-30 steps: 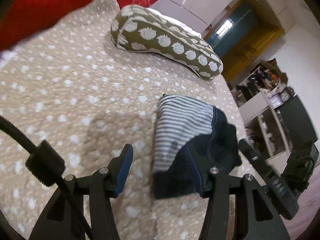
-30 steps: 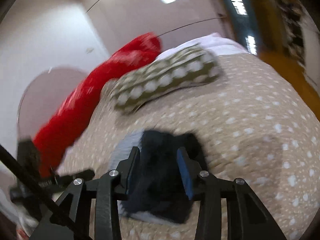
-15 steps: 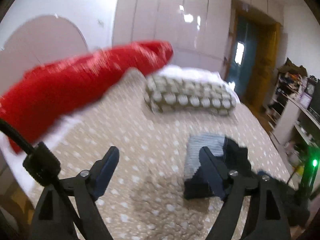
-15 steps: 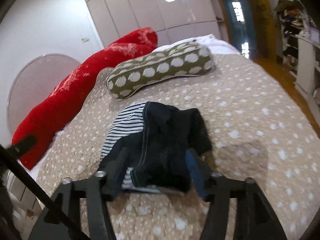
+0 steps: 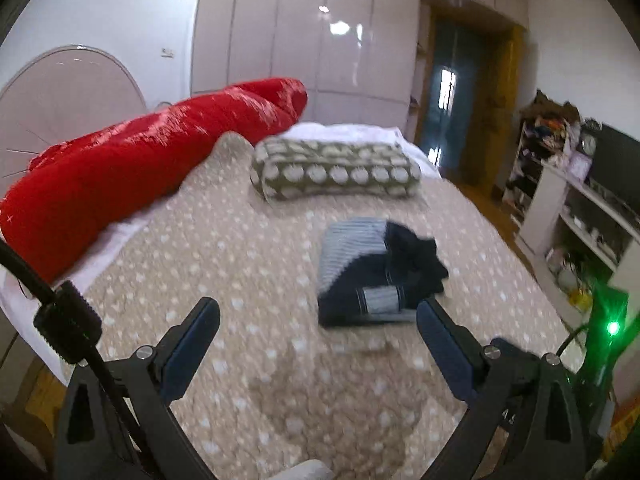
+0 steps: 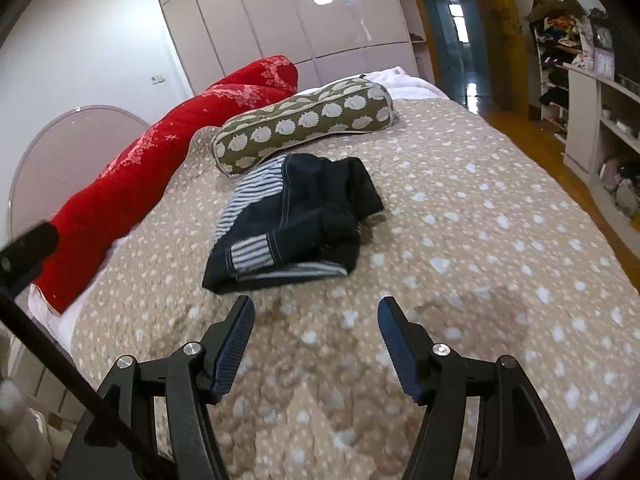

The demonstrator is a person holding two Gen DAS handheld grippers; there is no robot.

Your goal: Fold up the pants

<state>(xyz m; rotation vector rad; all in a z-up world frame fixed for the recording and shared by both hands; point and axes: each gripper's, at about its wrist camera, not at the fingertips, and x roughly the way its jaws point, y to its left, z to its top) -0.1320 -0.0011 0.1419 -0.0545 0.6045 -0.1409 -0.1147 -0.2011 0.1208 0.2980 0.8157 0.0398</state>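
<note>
The pants (image 6: pixel 294 224) are dark navy with a grey-and-white striped lining and lie folded into a compact bundle on the beige dotted bedspread (image 6: pixel 460 216). They also show in the left wrist view (image 5: pixel 376 276), right of centre. My right gripper (image 6: pixel 316 322) is open and empty, held back from the bundle's near edge. My left gripper (image 5: pixel 318 330) is open wide and empty, also back from the bundle, with its right finger (image 5: pixel 444 344) just below the bundle's near corner.
An olive bolster pillow with white hedgehog prints (image 6: pixel 304 124) lies behind the pants. A long red pillow (image 5: pixel 132 164) runs along the left by the headboard. White shelves with clutter (image 5: pixel 576 216) and a wooden floor (image 6: pixel 560 160) are to the right.
Both grippers have pulled back and up from the pants, and both jaws have opened wider. The folded bundle stays on the bed, released.
</note>
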